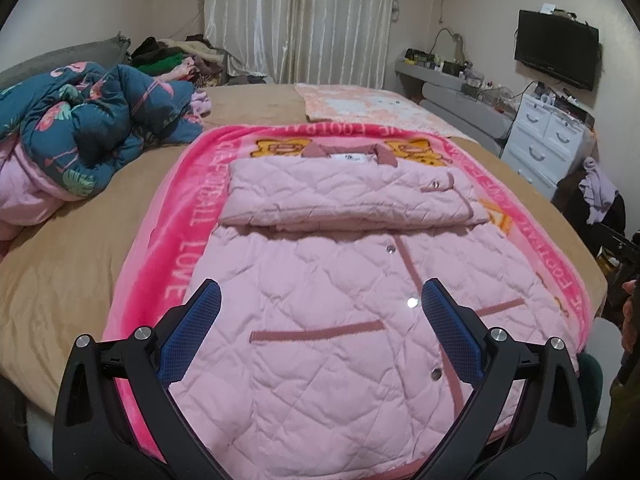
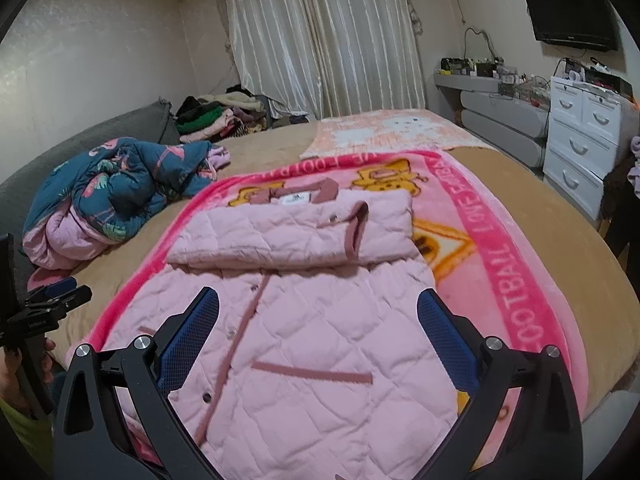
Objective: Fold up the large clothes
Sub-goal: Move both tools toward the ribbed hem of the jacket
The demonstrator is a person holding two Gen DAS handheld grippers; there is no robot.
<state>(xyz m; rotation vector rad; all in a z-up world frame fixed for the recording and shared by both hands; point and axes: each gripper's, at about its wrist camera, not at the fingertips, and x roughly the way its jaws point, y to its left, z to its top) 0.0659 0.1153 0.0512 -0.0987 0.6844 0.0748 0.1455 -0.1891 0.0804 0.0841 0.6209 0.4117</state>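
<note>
The pink blanket (image 1: 160, 240) carries white border lettering reading "LOVE" and "FOOTBALL"; the white collar label on the pink quilted jacket (image 1: 320, 312) is illegible. The jacket lies flat on this blanket, sleeves folded across the chest. The blanket covers a tan bed (image 1: 72, 248). Curtains (image 1: 300, 20) hang behind; a television (image 1: 558, 54) is wall-mounted. Left gripper (image 1: 320, 300) and right gripper (image 2: 318, 308) hover above the jacket hem, fingers apart, empty

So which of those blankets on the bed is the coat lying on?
The bright pink one with white lettering and yellow cartoon figures. The paler peach blanket lies farther back with nothing on it; the coat rests wholly on the pink one.
</note>
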